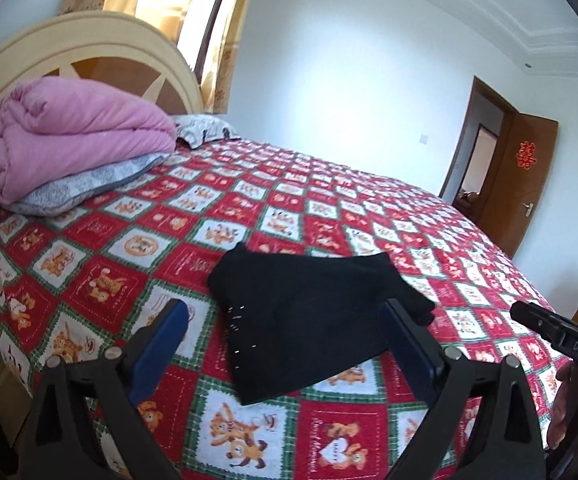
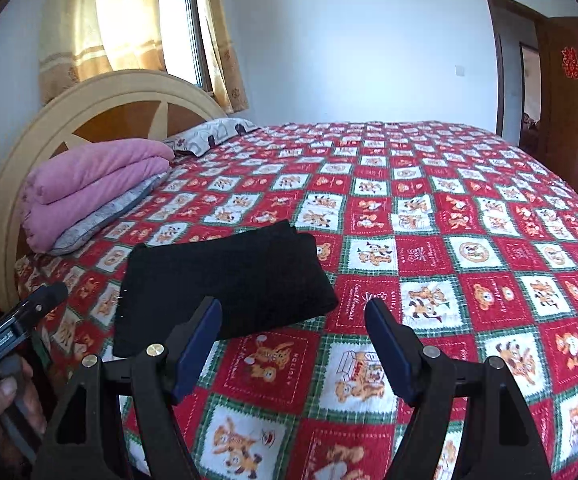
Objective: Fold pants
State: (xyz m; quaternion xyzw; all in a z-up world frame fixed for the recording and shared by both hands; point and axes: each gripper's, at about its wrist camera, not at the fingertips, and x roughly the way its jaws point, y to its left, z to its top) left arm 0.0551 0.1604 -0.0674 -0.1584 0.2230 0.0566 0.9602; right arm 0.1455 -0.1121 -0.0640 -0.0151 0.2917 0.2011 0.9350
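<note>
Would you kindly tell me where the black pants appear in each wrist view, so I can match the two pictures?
Left wrist view: black pants lie low in the centre, between the open tongs' blue pads.
Right wrist view: pants lie left of centre, above the left pad.
Shared landmark: pink blanket by the headboard, at left in both.

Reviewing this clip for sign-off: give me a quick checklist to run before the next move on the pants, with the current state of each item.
1. Left gripper open and empty: ok, jaws spread, nothing between them.
2. Right gripper open and empty: ok.
3. Black pants folded into a compact stack: ok, layered edges show in the right wrist view.
4. Pants fully on the bedspread, not hanging off: ok.
5. Folded edges lined up: not ok, one corner sticks out at the far side.
6. Pink quilt apart from the pants: ok.
</note>
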